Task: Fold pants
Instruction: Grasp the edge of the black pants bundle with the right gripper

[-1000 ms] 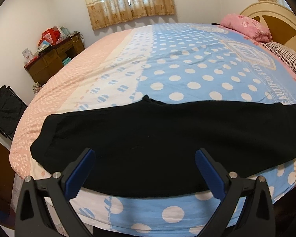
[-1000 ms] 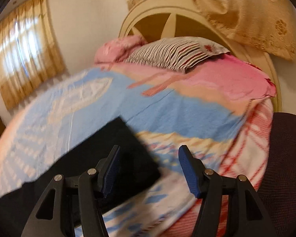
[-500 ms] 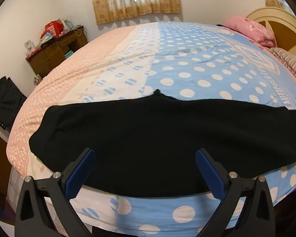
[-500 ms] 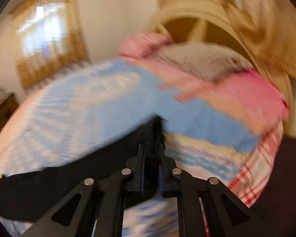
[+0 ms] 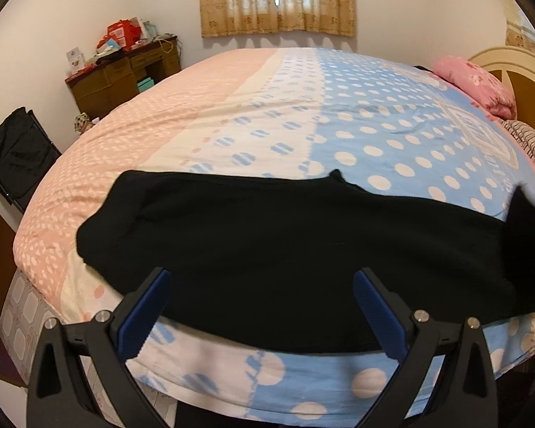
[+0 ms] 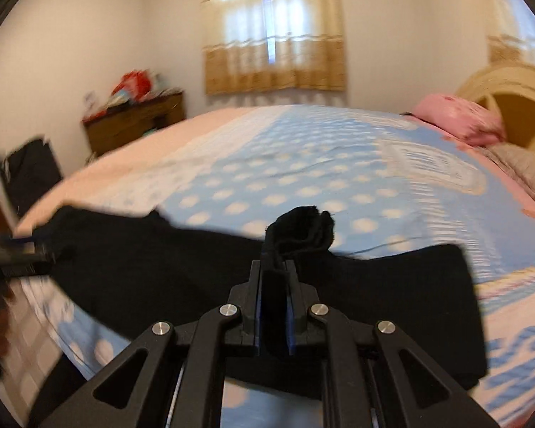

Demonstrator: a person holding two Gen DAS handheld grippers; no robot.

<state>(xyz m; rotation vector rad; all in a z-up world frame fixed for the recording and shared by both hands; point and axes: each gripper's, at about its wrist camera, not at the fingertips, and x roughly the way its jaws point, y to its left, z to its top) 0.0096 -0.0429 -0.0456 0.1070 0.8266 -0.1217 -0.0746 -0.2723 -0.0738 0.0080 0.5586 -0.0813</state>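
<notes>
- A bedroom with pale walls [image 5: 428, 7] holds a wide bed [image 5: 303, 114], its cover banded in pink at the left, cream in the middle and blue with white dots toward the right.
- Black pants [image 5: 285, 249] lie stretched crosswise along the near edge of the bed, flat on the dotted cover; in the right wrist view one end [image 6: 428, 303] reaches toward the headboard side.
- A cream arched headboard [image 5: 510, 67] stands at the far right, with a pink pillow [image 5: 474, 85] and a striped pillow [image 5: 531, 142] below it.
- Gold-trimmed curtains [image 5: 278, 0] cover a bright window on the far wall.
- A brown wooden desk [image 5: 125, 75] in the left corner carries red boxes [image 5: 121, 32] and other clutter.
- A black bag [image 5: 14, 153] sits by the left wall.
- The left gripper [image 5: 260, 310] hovers over the near edge of the pants, its blue-padded fingers [image 5: 142, 314] spread wide with nothing between them.
- The right gripper [image 6: 274, 285] is clamped on a bunched-up fold of the pants [image 6: 299, 228], lifted above the rest of the cloth; that view is motion-blurred.
</notes>
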